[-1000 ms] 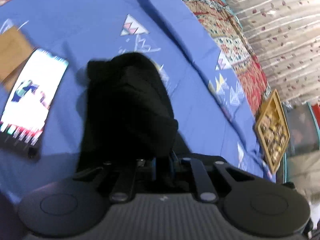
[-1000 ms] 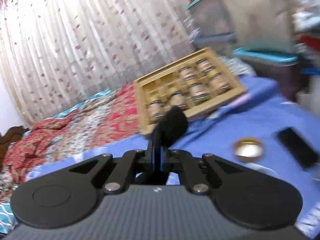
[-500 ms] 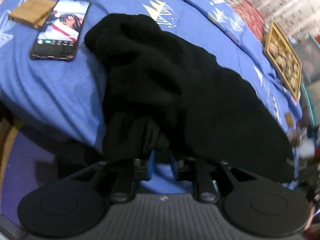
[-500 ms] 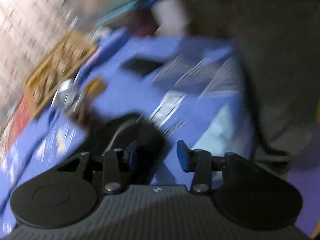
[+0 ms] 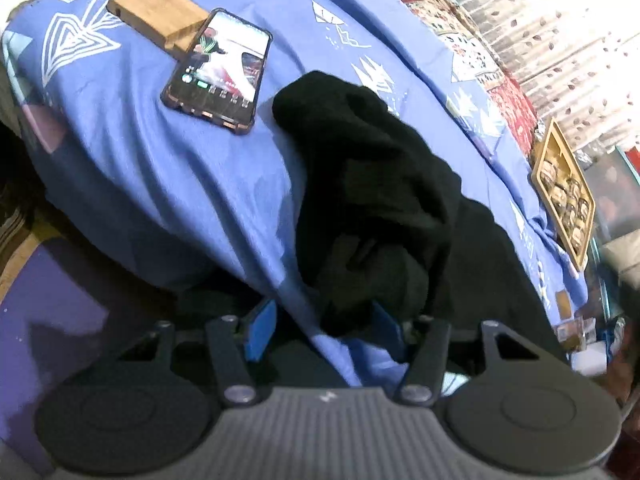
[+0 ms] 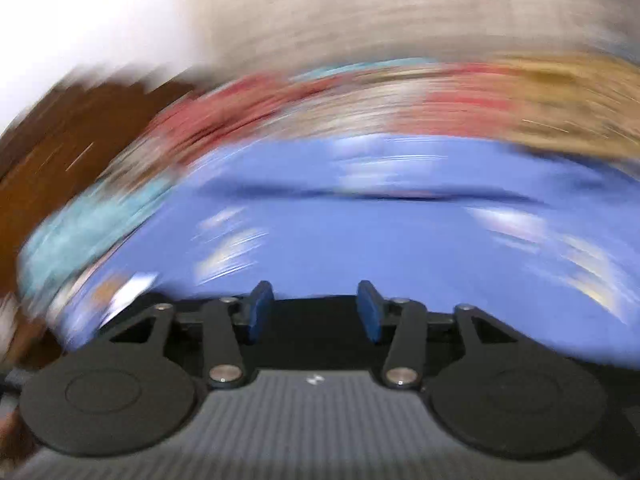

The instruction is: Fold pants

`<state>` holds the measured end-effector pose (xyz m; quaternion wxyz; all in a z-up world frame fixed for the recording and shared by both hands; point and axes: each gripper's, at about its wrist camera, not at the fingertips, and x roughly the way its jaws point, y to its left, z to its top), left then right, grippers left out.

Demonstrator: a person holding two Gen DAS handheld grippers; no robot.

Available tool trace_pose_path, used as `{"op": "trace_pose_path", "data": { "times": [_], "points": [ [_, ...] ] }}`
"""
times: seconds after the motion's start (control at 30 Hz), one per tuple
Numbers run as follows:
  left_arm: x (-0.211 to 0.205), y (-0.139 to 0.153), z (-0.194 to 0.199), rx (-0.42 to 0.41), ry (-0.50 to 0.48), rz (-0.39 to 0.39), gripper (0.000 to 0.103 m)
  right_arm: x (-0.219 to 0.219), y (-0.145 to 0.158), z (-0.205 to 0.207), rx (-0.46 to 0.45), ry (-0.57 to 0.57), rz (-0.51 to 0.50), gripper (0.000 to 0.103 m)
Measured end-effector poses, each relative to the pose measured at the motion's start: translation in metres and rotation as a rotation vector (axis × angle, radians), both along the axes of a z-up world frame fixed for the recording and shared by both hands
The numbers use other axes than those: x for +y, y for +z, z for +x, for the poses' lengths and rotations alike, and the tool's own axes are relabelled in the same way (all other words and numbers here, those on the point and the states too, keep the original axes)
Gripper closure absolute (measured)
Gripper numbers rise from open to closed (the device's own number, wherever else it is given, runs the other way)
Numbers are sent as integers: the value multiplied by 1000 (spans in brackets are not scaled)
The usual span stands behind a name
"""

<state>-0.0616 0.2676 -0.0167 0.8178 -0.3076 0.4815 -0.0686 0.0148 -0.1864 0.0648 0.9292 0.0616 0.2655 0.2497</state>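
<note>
Black pants (image 5: 380,184) bunched (probably unfolded)

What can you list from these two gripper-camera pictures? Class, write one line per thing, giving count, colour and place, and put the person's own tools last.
pants: one, black, crumpled on the bedsheet, its near end drooping over the bed edge.
bedsheet: one, blue with white patterns, covering the bed.
phone: one, dark case, screen lit, left of the pants.
wooden block: one, light brown, under the phone's far end.
tray of jars: one, tan, far right on the bed.
patterned quilt: one, red and multicoloured, beyond the sheet.
curtain: one, pale, spotted, behind.
left gripper: one, black with blue pads, open, just released the pants.
right gripper: one, same, open, empty; view blurred.
</note>
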Motion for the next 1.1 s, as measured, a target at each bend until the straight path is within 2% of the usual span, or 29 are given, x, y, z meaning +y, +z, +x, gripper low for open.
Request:
{"op": "trace_pose_path", "data": {
  "times": [0.07, 0.1, 0.17, 0.23, 0.3, 0.33, 0.37, 0.4, 0.43, 0.53, 0.6, 0.67, 0.77, 0.87, 0.9, 0.93, 0.97, 1.03, 1.1],
  "points": [
    [7, -2, -6, -11, 6, -1, 50, 74, 6, 18, -9, 238, -84, 40],
    [10, -2, -9, -19, 14, 5, 50, 106, 7, 25, -20, 333, -123, 39],
    [17, 0, -15, -38, 31, 25, 50, 169, 3, 37, -27, 508, -202, 29],
    [23, 3, -21, -53, 46, 63, 50, 222, -11, 44, -19, 626, -283, 25],
    [27, 5, -24, -66, 54, 81, 50, 260, -36, 51, 12, 663, -418, 27],
    [29, 5, -23, -70, 56, 76, 50, 271, -53, 57, 16, 651, -506, 51],
    [30, 6, -21, -74, 56, 66, 50, 280, -62, 60, 13, 623, -574, 95],
    [32, 6, -19, -81, 53, 59, 50, 276, -63, 73, 24, 575, -578, 93],
    [32, 7, -16, -93, 49, 53, 49, 261, -56, 87, 55, 514, -487, 94],
    [30, 7, 2, -122, 22, 15, 48, 183, -17, 124, 146, 354, -86, 94],
    [25, 5, 20, -136, -8, -20, 42, 136, -4, 139, 174, 261, 90, 94],
    [17, -1, 42, -133, -42, -56, 29, 107, -4, 138, 190, 203, 173, 94],
    [4, -17, 76, -89, -108, -141, 29, 80, -9, 123, 207, 154, 237, 94],
    [-7, -33, 100, -33, -110, -157, 27, 58, -7, 110, 199, 147, 398, 94],
    [-10, -32, 104, -36, -111, -165, 29, 53, -5, 106, 192, 148, 432, 94],
    [-12, -31, 108, -37, -107, -168, 49, 51, 0, 106, 182, 150, 451, 94],
    [-14, -28, 111, -46, -110, -172, 74, 49, 6, 106, 167, 153, 472, 94],
    [-20, -19, 118, -76, -126, -182, 85, 45, 20, 104, 137, 155, 502, 94],
    [-27, 4, 124, -151, -117, -70, 87, 43, 30, 102, 114, 163, 512, 94]
  ]
}}
